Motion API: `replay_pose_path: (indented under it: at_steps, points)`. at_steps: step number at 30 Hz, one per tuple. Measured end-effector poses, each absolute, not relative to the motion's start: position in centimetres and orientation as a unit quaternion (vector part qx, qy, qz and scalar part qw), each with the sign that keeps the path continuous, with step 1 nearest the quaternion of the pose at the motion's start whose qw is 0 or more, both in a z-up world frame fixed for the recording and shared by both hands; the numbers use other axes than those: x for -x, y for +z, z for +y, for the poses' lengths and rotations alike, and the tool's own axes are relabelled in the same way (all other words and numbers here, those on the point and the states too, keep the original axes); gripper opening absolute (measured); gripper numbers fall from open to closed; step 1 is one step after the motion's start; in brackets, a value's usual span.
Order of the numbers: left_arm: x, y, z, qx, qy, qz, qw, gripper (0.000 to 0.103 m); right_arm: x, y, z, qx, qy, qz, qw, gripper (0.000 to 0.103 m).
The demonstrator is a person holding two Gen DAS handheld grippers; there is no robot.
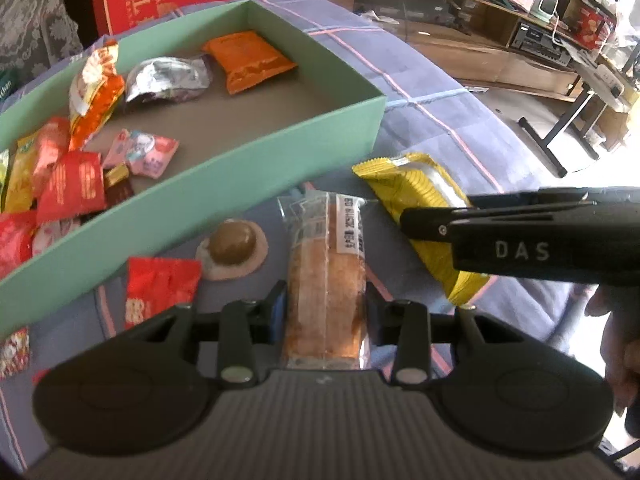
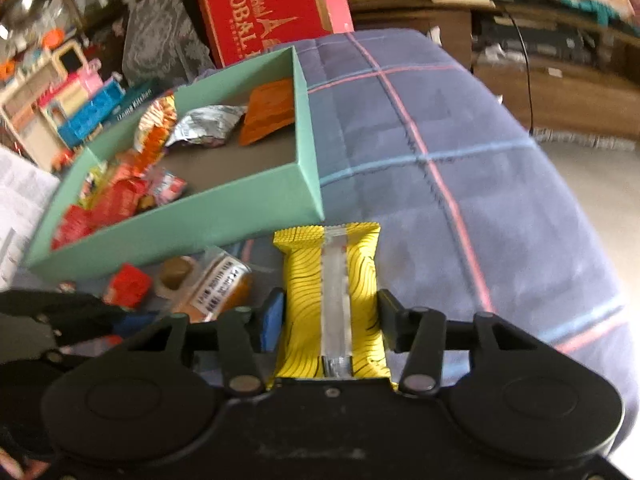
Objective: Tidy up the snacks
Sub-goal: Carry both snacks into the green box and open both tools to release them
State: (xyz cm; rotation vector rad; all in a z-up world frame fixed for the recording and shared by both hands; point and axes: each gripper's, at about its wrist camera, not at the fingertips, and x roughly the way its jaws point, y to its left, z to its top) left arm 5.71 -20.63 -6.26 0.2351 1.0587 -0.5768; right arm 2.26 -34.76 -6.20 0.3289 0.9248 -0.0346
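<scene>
A cake bar in clear wrap (image 1: 326,280) lies on the blue plaid cloth, and my left gripper (image 1: 326,300) is shut on it, pads pressed to its two long sides. Beside it, to the right, lies a yellow wavy-lined packet (image 2: 330,280). My right gripper (image 2: 330,308) is shut on that packet across its width. The packet's far end (image 1: 404,184) shows past the right gripper's black body (image 1: 520,240). The open green box (image 1: 240,168) stands just beyond both, holding an orange packet (image 1: 250,60), a silver packet (image 1: 168,78) and several red and pink snacks.
A round brown sweet in clear wrap (image 1: 232,246) and a red packet (image 1: 160,288) lie on the cloth before the box wall. A red carton (image 2: 268,8) stands behind the box. The cloth-covered surface (image 2: 440,140) drops off at the right towards the floor.
</scene>
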Motion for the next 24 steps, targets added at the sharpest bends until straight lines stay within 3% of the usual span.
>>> replay_pose_path:
  at_steps: [11, 19, 24]
  points:
    - [-5.9, -1.6, -19.2, -0.063, -0.283, 0.451, 0.844, 0.037, -0.9, -1.4, -35.8, -0.212, -0.007, 0.396, 0.893, 0.048]
    - [-12.2, 2.3, -17.3, -0.029, -0.229, 0.409, 0.883, 0.037, -6.4, 1.4, -34.9, -0.209, 0.012, 0.363, 0.908, 0.048]
    - [-16.4, 1.7, -16.9, -0.023, -0.199, 0.412, 0.889, 0.037, -10.3, 0.8, -34.1, -0.206, 0.013, 0.376, 0.903, 0.048]
